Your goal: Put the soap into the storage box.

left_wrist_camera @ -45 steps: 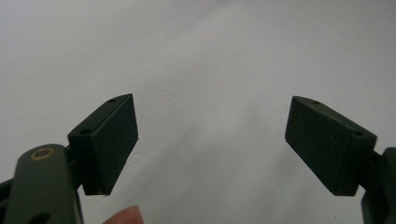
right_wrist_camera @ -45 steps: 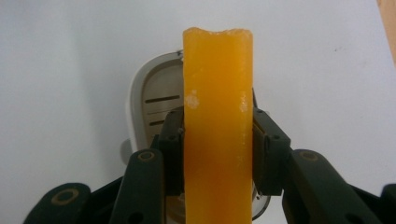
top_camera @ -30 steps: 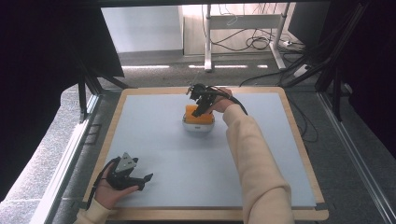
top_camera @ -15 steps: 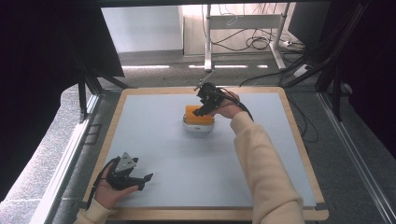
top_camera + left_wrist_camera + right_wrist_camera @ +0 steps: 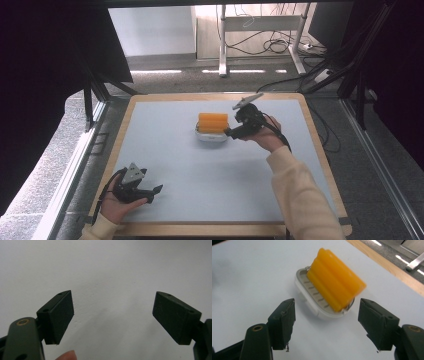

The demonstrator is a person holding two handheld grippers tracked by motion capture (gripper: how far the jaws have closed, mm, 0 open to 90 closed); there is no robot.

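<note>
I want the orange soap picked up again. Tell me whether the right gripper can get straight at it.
Probably yes. The right gripper stands open beside the orange soap bar, which lies on its white soap dish; its jaws have just been opening, with nothing between them and no obstacle before the bar.

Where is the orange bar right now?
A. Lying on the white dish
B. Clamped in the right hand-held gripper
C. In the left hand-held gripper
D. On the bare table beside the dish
A: the orange bar lies on the white dish, and the right hand-held gripper is open, clear of it.
</note>
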